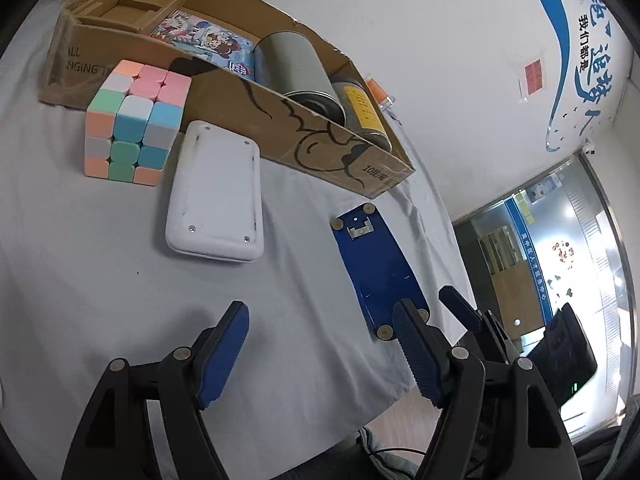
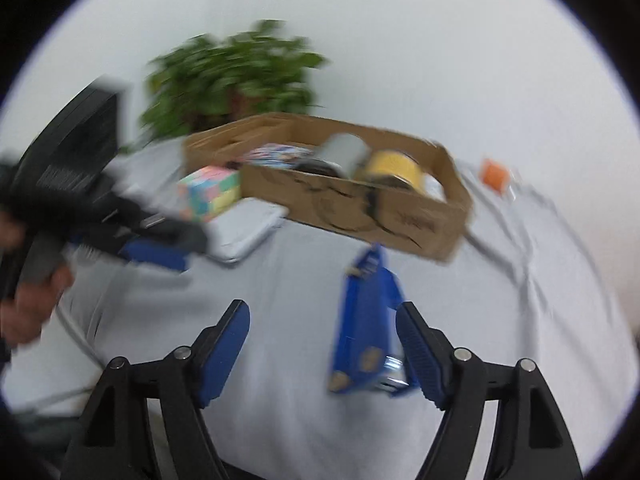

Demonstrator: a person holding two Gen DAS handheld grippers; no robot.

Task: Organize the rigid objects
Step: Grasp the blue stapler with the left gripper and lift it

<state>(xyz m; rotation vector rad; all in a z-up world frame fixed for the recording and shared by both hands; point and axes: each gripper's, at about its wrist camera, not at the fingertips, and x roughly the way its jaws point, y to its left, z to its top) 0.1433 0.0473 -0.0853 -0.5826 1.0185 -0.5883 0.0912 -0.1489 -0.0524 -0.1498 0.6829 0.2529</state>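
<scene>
blue stapler-like piece [image 1: 378, 268] lies flat, underside up, on the grey cloth [image 1: 100, 280], just short of the cardboard box [image 1: 280, 120]. its long axis runs from the near table edge away toward the box corner.

right gripper [image 2: 322, 322] is nearest: fingers spread wide, nothing between them yet. in the right wrist view the blue piece [image 2: 366, 320] sits just inside the right-hand finger, near end about level with the fingertips, axis roughly in line with the fingers. view is motion-blurred, so i cannot tell whether the pad touches it. my guess is the grab goes across the narrow width, after a small shift right to centre it.

left gripper [image 1: 320, 320] also spread, holding nothing; the piece lies ahead and to its right, near end beside its right finger.

farther out: white flat case [image 1: 216, 200] bottom up, then pastel cube [image 1: 136, 120] touching or nearly touching the box wall. the box already holds a grey can [image 1: 296, 68], a yellow-label can [image 1: 362, 112], a picture box [image 1: 200, 36] and a cardboard insert [image 1: 140, 0]. likely destination is the box.
</scene>
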